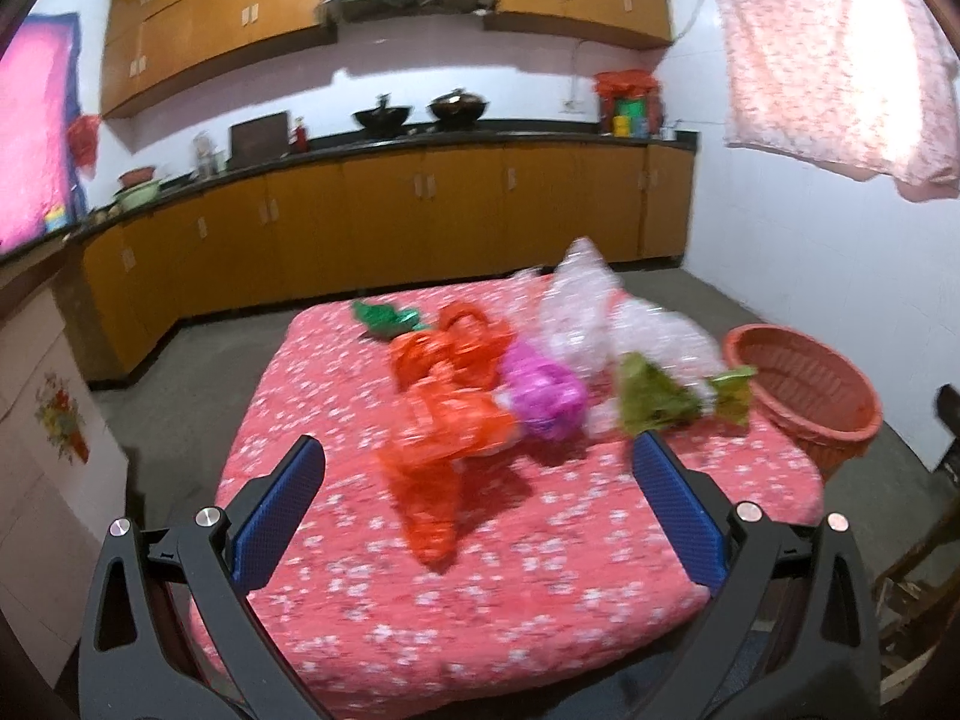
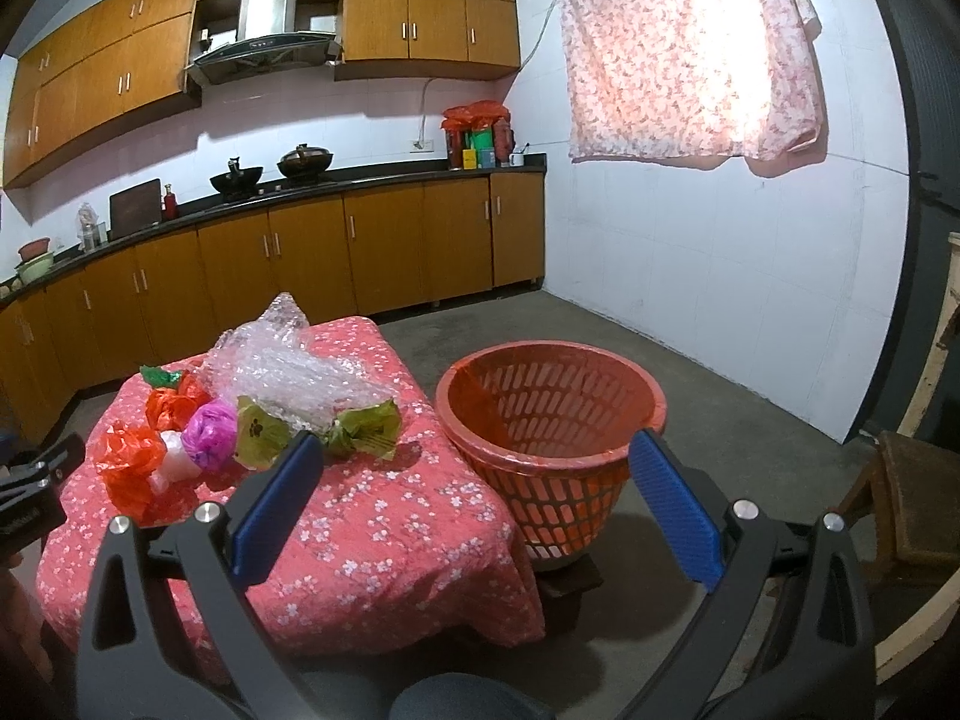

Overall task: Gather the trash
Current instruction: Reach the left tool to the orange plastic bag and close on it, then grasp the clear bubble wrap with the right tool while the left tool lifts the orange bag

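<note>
Left gripper (image 1: 477, 468) jaws apart, holding nothing, over pink floral tablecloth (image 1: 480, 600); right gripper (image 2: 474, 459) likewise apart. Crumpled orange plastic bag (image 1: 432, 450), purple bag (image 1: 543, 396), bubble wrap (image 1: 600, 312) piled on cloth; orange slotted plastic basket (image 2: 552, 420) beside table

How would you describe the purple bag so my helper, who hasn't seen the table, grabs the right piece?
On the table under the pink floral tablecloth, find the trash pile. The crumpled purple plastic bag sits mid-pile, between the orange plastic bags and the green wrapper. It is the only purple piece.

Black tool (image 1: 477, 465), blue ribbed pads (image 1: 277, 513)
</note>
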`<state>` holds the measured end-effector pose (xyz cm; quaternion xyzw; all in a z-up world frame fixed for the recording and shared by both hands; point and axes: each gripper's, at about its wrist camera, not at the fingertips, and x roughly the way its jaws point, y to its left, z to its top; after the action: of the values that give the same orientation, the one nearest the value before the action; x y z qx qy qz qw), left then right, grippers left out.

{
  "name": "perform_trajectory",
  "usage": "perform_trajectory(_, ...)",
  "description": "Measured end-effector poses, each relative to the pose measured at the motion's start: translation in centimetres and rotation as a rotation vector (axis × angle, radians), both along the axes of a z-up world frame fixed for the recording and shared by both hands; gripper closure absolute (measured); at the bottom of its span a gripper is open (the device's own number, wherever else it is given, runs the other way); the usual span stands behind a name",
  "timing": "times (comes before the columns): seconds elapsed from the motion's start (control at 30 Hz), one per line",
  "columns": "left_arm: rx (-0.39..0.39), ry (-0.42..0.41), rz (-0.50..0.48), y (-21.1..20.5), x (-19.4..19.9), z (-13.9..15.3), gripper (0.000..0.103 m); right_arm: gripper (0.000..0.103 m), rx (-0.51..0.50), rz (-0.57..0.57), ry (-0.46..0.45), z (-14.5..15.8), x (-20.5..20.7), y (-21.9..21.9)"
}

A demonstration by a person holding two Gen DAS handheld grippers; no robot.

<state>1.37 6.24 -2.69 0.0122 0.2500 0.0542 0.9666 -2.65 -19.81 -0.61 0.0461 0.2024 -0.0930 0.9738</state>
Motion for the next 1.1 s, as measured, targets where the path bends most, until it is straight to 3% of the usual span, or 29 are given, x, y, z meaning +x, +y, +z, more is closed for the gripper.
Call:
perform_trajectory(0.17, -0.017, 0.031, 0.058, 3.3, 1.2, -1.5, 0.002, 0.004, 0.010, 0.015, 0.010, -0.1, 1.5, 0.5)
perform_trajectory(0.4, 0.015, 0.080, 0.058, 3.5, 4.7, -3.8, 0.003, 0.004, 0.008, 0.038, 0.041, -0.8, 3.3, 1.4)
perform_trajectory(0.57, -0.053, 0.117, 0.042, 4.5, 7.1, -4.8, 0.005, 0.004, -0.001, 0.048, 0.069, -1.4, 4.4, 1.8)
perform_trajectory(0.77, -0.082, 0.186, 0.021, 5.0, 8.6, -6.5, 0.029, 0.004, -0.012, 0.059, 0.090, -1.9, 5.5, 2.5)
perform_trajectory(1.0, -0.126, 0.174, 0.003, 6.4, 8.1, -6.1, 0.070, 0.004, -0.020, 0.088, 0.097, -2.1, 6.8, 3.8)
perform_trajectory(1.1, -0.132, 0.173, 0.008, 7.4, 8.2, -6.0, 0.078, 0.004, -0.029, 0.112, 0.091, -2.0, 7.3, 4.8)
